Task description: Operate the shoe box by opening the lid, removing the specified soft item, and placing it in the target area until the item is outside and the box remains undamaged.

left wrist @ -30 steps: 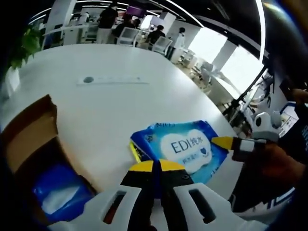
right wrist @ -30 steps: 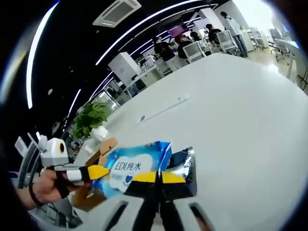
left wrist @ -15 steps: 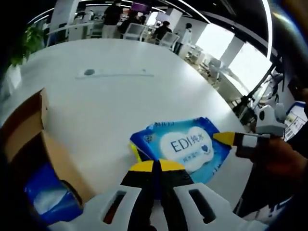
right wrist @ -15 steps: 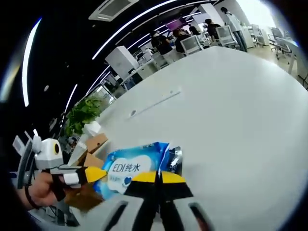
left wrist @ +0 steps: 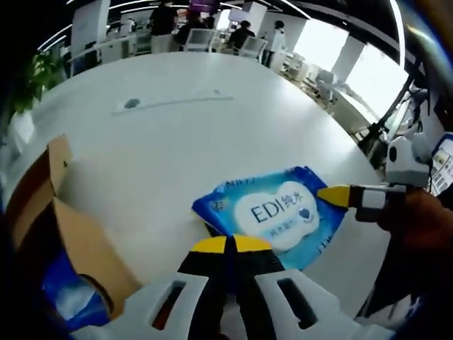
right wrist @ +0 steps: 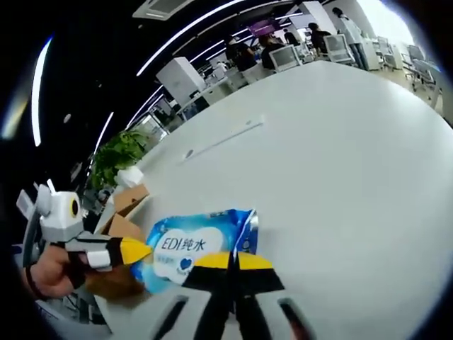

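A blue wipes pack [left wrist: 272, 212] with a white label hangs just over the white table [left wrist: 177, 142], held at both ends. My left gripper [left wrist: 230, 244] is shut on its near edge. My right gripper [left wrist: 333, 195] comes in from the right, its yellow tips closed on the pack's far end. In the right gripper view, my right gripper [right wrist: 230, 261] pinches the pack [right wrist: 187, 248], and my left gripper [right wrist: 134, 249] grips it from the left. The open brown shoe box [left wrist: 67, 227] stands at the left, with a blue packet [left wrist: 64, 297] inside.
A long grey strip [left wrist: 170, 101] is set into the table further out. A potted plant [right wrist: 120, 156] stands past the shoe box [right wrist: 124, 202]. People and office chairs [left wrist: 205, 28] are at the table's far end. A person's hand [left wrist: 417, 219] holds the right gripper.
Both grippers stay shut on the pack. Both views have shifted: the box sits lower and further left in the left gripper view, and the pack looks flatter over the table.
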Demonstrator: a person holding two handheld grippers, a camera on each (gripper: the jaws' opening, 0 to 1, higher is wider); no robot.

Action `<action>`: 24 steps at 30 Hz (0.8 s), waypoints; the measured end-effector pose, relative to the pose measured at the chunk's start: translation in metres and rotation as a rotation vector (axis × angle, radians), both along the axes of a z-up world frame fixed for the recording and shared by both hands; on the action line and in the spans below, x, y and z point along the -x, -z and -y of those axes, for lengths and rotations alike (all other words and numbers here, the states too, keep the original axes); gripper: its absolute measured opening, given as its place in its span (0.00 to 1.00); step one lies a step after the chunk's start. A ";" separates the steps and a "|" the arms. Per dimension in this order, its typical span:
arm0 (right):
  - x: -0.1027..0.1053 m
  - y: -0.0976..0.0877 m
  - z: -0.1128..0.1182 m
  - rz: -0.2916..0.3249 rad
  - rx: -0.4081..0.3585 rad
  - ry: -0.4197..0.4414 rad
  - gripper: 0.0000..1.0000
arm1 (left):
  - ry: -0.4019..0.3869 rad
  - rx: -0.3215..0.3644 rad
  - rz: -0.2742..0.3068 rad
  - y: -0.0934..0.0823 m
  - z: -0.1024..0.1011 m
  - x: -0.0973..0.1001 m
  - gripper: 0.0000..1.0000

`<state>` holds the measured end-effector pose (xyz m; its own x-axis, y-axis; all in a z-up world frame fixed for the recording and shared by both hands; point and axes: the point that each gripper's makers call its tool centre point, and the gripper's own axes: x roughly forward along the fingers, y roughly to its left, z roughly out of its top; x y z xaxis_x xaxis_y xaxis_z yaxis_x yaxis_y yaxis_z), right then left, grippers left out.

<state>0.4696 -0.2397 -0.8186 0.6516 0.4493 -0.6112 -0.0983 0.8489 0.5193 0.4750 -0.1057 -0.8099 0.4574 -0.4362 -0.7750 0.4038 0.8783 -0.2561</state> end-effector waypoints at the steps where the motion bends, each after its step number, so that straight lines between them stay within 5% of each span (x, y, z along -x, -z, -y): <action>1: -0.001 0.001 0.001 0.004 0.000 0.001 0.00 | 0.001 -0.002 0.001 0.000 0.000 0.000 0.00; 13: -0.006 0.007 0.006 0.003 0.006 0.024 0.00 | 0.021 -0.023 -0.026 0.007 0.000 0.001 0.00; 17: -0.005 0.006 0.007 -0.019 -0.004 0.058 0.02 | -0.016 0.014 -0.071 0.005 -0.003 0.000 0.01; 24: 0.006 0.002 0.014 -0.035 0.028 0.089 0.06 | -0.011 0.030 -0.058 -0.002 -0.009 0.003 0.02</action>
